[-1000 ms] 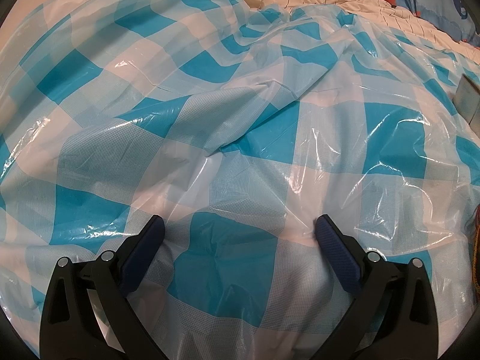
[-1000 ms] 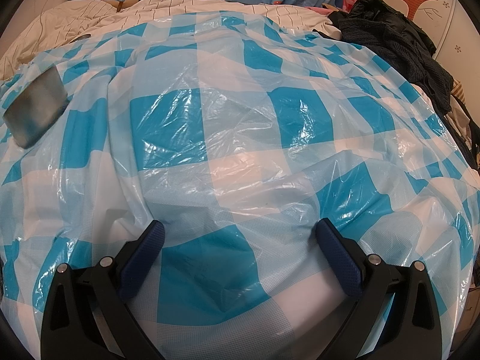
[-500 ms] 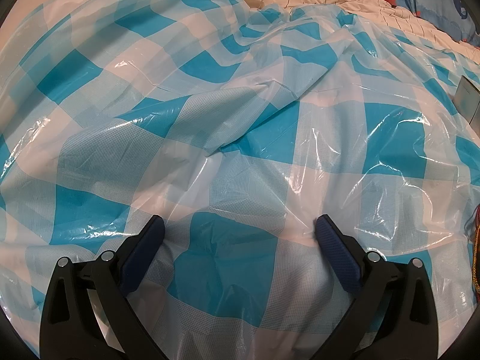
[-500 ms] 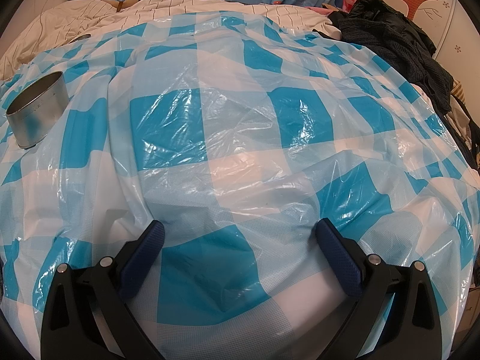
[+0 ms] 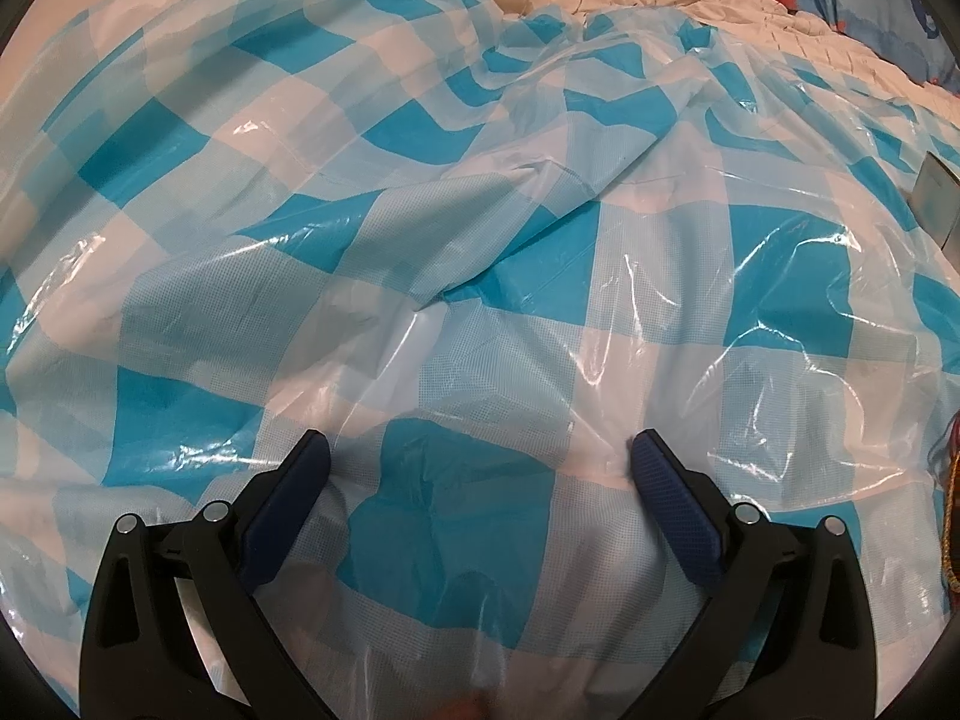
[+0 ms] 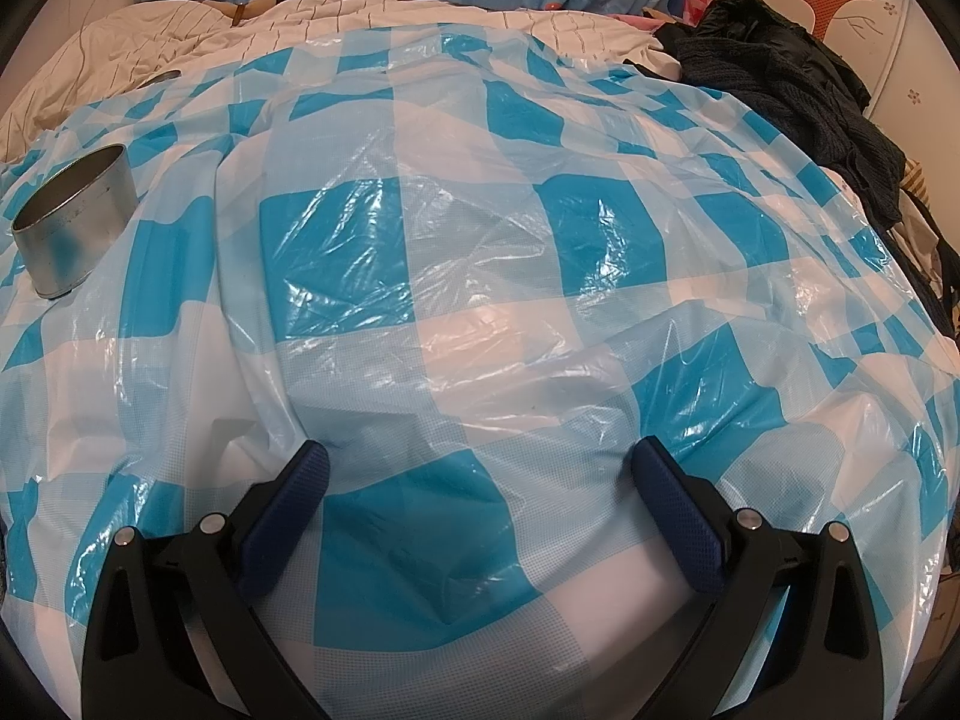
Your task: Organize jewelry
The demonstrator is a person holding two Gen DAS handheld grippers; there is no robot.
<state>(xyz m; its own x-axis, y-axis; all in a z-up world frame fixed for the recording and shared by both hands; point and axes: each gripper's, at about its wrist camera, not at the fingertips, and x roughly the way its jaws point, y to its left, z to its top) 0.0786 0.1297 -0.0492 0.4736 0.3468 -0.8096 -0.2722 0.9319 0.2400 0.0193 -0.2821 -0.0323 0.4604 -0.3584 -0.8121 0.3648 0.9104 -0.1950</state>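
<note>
Both the left tongs (image 5: 480,456) and right tongs (image 6: 480,468) gape wide, holding nothing, over the checked plastic sheet (image 6: 480,252). Left of the right tongs stands the oval tin (image 6: 75,228); a beaded strand (image 5: 948,516), likely jewelry, shows right of the left tongs. Best grip it low, gently.

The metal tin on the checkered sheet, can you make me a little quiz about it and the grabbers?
1. True or false: the metal tin has its lid on.
2. What is the right gripper holding? A) the tin B) nothing C) dark clothes
3. Fill in: in the right wrist view, the tin stands on the blue and white plastic sheet toward the far ____ side.

Key:
1. False. Its top is open and you can see inside the rim.
2. B. Its jaws stand wide apart with only sheet between them, and the left gripper is the same.
3. Left. The dark clothes are piled at the far right.
</note>
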